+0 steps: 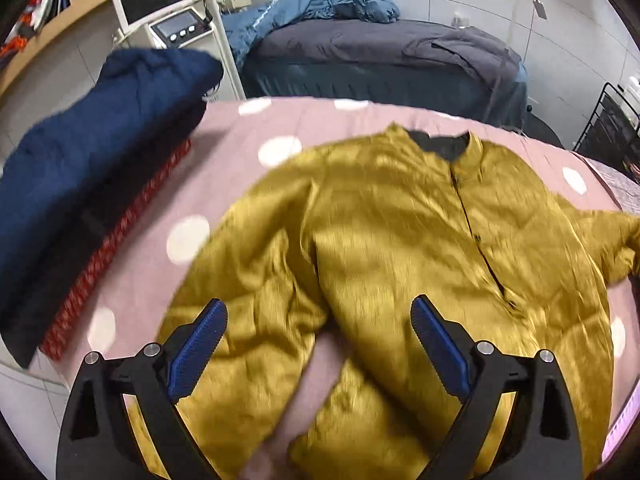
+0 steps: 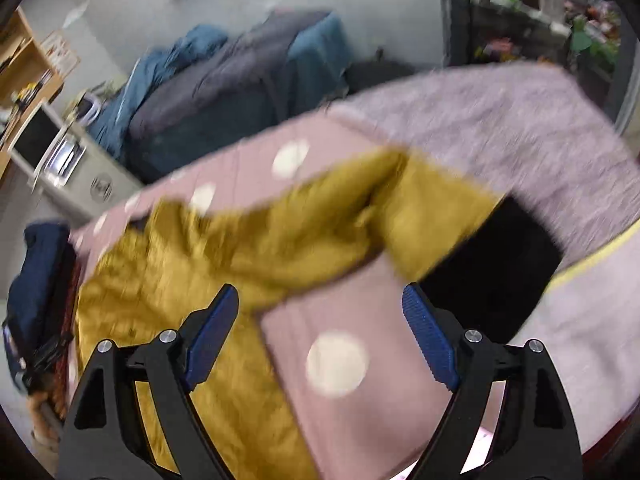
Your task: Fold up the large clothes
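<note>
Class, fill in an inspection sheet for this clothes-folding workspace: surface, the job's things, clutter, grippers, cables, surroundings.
Surface: pink cover with white dots; a lilac blanket adjoins it.
Job's things: mustard jacket lies front up and unfolded, collar away from the camera; one sleeve stretches across the cover.
Clutter: pile of dark blue clothes on a red patterned piece at the cover's edge; a black item by the sleeve's end.
Grippers: left gripper open above the jacket's lower part; right gripper open over the sleeve and cover; neither holds anything.
Cables: nothing seen clearly.
Surroundings: another bed with grey and blue bedding, a white machine with a screen, wooden shelves, a black rack.
</note>
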Demonstrator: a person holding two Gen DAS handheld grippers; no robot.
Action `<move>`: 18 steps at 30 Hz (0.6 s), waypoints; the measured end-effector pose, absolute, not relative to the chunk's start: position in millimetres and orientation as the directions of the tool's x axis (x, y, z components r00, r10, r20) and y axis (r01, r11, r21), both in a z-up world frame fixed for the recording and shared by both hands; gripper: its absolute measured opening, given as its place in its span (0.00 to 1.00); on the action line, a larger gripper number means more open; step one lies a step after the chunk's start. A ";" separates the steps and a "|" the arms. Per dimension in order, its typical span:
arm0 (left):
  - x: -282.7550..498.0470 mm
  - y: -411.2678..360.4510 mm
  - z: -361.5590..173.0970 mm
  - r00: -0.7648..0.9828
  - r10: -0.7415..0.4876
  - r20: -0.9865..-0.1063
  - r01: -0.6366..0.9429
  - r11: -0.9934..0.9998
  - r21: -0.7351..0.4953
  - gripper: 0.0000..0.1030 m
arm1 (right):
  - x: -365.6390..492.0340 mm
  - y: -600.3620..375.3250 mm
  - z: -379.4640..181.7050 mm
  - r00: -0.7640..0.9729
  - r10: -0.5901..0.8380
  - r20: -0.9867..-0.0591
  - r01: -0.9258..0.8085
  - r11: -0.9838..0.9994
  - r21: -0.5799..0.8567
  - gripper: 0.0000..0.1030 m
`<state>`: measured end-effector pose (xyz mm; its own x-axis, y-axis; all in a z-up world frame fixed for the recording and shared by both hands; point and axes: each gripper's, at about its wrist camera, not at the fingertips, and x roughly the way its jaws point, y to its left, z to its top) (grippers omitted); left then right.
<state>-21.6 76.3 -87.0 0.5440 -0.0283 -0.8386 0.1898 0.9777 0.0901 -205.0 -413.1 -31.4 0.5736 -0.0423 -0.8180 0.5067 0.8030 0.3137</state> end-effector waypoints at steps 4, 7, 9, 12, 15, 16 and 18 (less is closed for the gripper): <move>-67.5 109.3 -89.0 0.566 -0.026 -0.824 0.146 0.987 0.069 0.93 | -227.6 -355.6 -67.5 0.566 0.066 -0.822 0.435 0.823 0.366 0.81; -80.7 143.3 -87.3 0.575 0.035 -0.817 0.063 0.994 0.087 0.94 | -243.0 -319.5 -78.2 0.560 0.095 -0.823 0.391 0.846 0.363 0.81; -87.8 170.3 -93.7 0.561 0.077 -0.824 0.006 0.995 0.097 0.94 | -250.1 -299.1 -82.4 0.556 0.090 -0.826 0.368 0.865 0.342 0.82; -101.7 203.8 -108.7 0.522 0.123 -0.844 -0.079 0.992 0.096 0.94 | -258.2 -277.9 -87.3 0.533 0.064 -0.844 0.332 0.901 0.279 0.83; -109.8 226.5 -121.4 0.478 0.096 -0.873 -0.123 0.992 0.041 0.94 | -263.8 -259.8 -94.5 0.499 0.017 -0.866 0.299 0.935 0.191 0.83; -112.0 230.5 -125.1 0.470 0.091 -0.878 -0.129 0.991 0.034 0.94 | -267.4 -257.3 -95.4 0.491 0.009 -0.871 0.297 0.938 0.177 0.83; -114.6 234.1 -134.1 0.452 0.129 -0.883 -0.145 0.987 0.069 0.94 | -267.7 -252.9 -103.4 0.467 -0.003 -0.884 0.296 0.943 0.154 0.83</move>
<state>-114.6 234.1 -134.1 0.4516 0.1286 -0.8829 -0.1453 0.9870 0.0695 -267.7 -252.9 -103.4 0.4674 -0.0027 -0.8841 0.2959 0.9428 0.1535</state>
